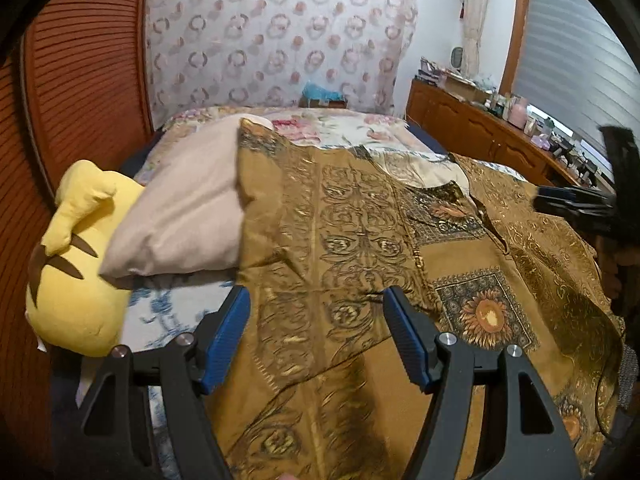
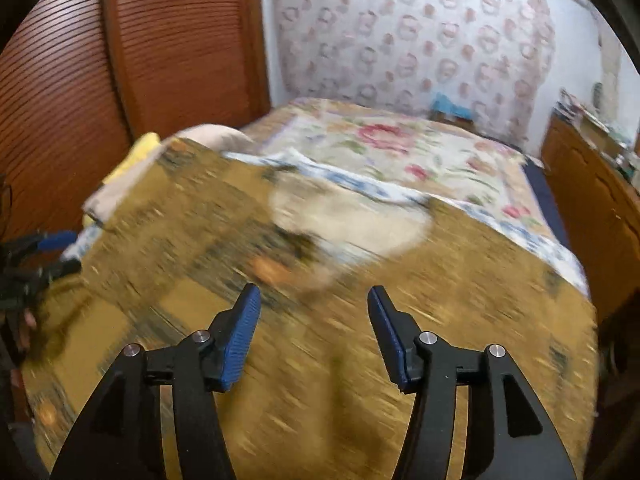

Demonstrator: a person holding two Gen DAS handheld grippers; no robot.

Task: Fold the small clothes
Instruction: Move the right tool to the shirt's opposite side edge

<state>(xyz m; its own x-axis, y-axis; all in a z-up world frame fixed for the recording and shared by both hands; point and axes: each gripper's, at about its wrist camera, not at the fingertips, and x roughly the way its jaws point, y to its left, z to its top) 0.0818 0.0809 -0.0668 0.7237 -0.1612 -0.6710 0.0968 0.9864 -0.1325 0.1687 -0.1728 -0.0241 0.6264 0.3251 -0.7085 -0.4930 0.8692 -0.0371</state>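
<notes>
A golden-brown patterned garment (image 1: 360,240) with sunflower squares lies spread over the bed, one sleeve reaching up onto a pillow. My left gripper (image 1: 317,294) hovers open over the garment's left part; the cloth shows beneath and between its blue pads without being pinched. The right wrist view is blurred. There my right gripper (image 2: 314,289) stands open above the same garment (image 2: 440,280), with nothing between its fingers. The right gripper (image 1: 548,200) also shows at the right edge of the left wrist view. The left gripper (image 2: 64,252) appears at the far left of the right wrist view.
A yellow plush toy (image 1: 76,264) and a beige pillow (image 1: 188,208) lie at the bed's left side. A floral bedspread (image 2: 400,152) covers the far half. Louvred wooden doors (image 1: 80,80) stand left, and a cluttered wooden dresser (image 1: 480,128) runs along the right.
</notes>
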